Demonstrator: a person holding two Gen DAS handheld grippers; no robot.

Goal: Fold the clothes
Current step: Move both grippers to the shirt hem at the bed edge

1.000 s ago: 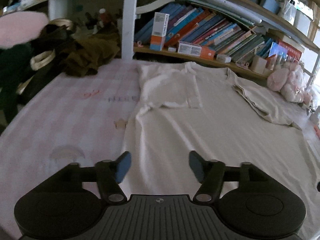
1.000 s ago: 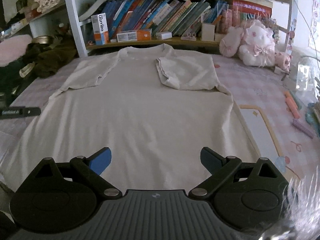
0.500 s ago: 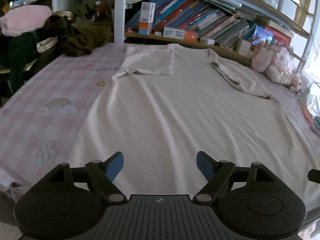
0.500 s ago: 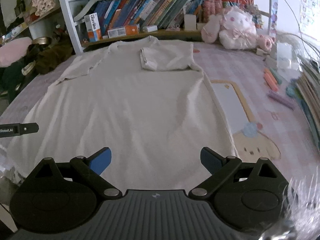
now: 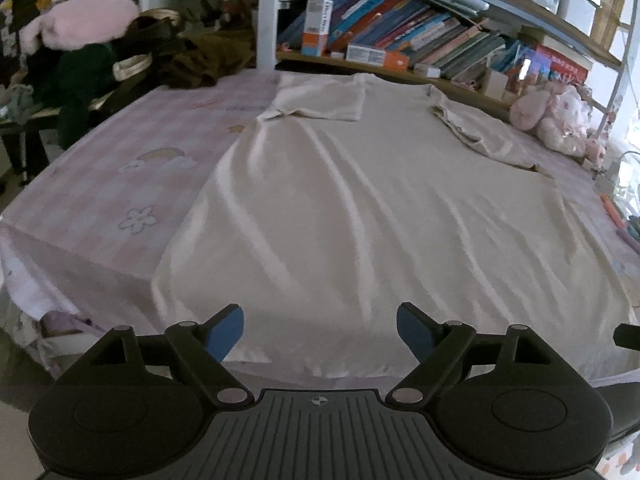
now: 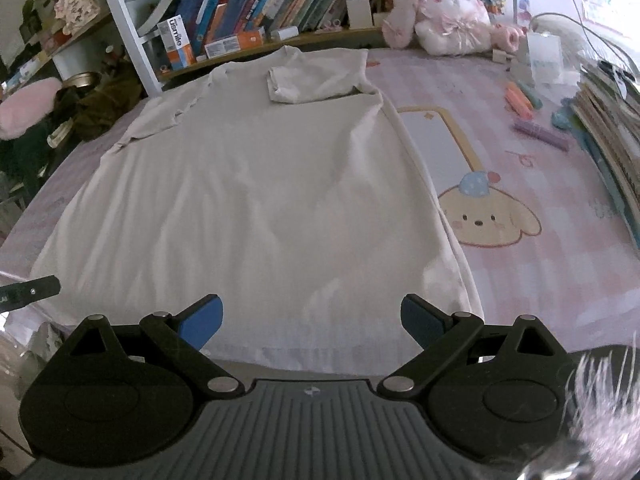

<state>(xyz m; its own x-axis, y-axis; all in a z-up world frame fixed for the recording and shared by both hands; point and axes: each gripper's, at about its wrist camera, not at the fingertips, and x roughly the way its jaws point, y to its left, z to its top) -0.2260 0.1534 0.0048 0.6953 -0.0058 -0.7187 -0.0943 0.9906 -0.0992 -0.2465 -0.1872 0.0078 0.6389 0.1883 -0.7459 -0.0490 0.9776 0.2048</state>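
Shirt (image 6: 256,208) flat, sleeves folded in. Both grippers (image 5: 320,330) (image 6: 311,322) apart, empty (hem at lower frame). Risk: pinching one layer only.

We see a bed covered by a pink checked sheet (image 6: 540,280) printed with cartoon figures. Behind it stands a white-framed bookshelf (image 5: 266,16) packed with leaning books (image 6: 280,4). Bright daylight enters from the right, leaving the left dim.
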